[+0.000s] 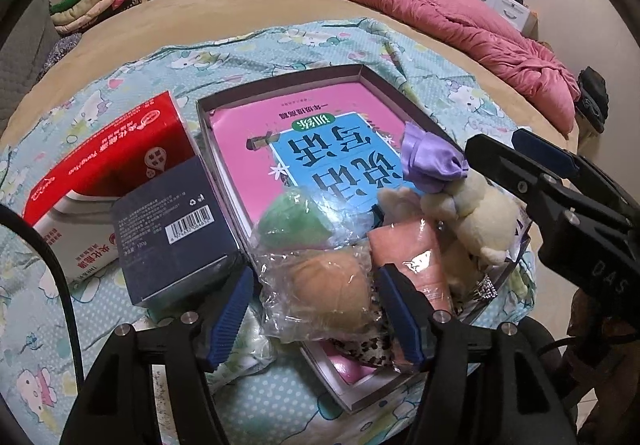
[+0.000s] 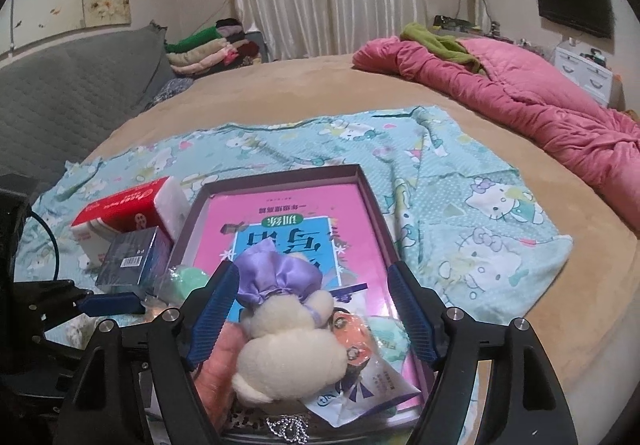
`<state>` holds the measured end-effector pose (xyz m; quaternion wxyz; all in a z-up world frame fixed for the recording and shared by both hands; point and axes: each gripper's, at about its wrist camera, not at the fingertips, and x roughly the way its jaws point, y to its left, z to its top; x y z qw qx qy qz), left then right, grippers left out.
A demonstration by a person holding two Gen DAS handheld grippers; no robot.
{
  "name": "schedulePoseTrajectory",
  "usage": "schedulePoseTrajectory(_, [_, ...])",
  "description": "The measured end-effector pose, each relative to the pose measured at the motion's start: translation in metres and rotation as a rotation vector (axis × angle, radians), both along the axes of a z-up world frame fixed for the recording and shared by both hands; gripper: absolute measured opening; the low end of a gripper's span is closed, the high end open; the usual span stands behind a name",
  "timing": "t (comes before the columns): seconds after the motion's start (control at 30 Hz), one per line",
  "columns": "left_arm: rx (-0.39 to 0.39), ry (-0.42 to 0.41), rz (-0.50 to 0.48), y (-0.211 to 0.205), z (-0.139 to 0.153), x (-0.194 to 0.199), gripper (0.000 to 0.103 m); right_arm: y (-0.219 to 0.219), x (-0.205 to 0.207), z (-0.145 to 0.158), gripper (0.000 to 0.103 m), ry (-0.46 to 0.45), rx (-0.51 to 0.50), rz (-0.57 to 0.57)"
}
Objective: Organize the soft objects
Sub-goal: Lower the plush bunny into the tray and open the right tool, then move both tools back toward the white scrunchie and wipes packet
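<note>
A shallow box with a pink book in it lies on the cartoon-cat sheet. At its near end sits a clear bag holding a tan soft ball and a green one. My left gripper stands open around that bag, its pads apart from it. A cream plush toy with a purple satin bow lies in the same end. My right gripper is open astride the plush and does not press it. A pink soft piece lies between bag and plush.
A red tissue box and a dark blue carton stand left of the shallow box. A white sachet and a leopard-print item lie at its near edge. A pink quilt covers the far right of the bed.
</note>
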<state>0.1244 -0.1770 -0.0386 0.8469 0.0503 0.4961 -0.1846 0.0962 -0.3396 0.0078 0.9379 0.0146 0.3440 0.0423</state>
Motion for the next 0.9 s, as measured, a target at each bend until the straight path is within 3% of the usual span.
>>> schedulePoseTrajectory(0.9, [-0.052,-0.075,0.036,0.035,0.044,-0.026,0.074,0.029,-0.026,0.039,0.079,-0.089,-0.072,0.009])
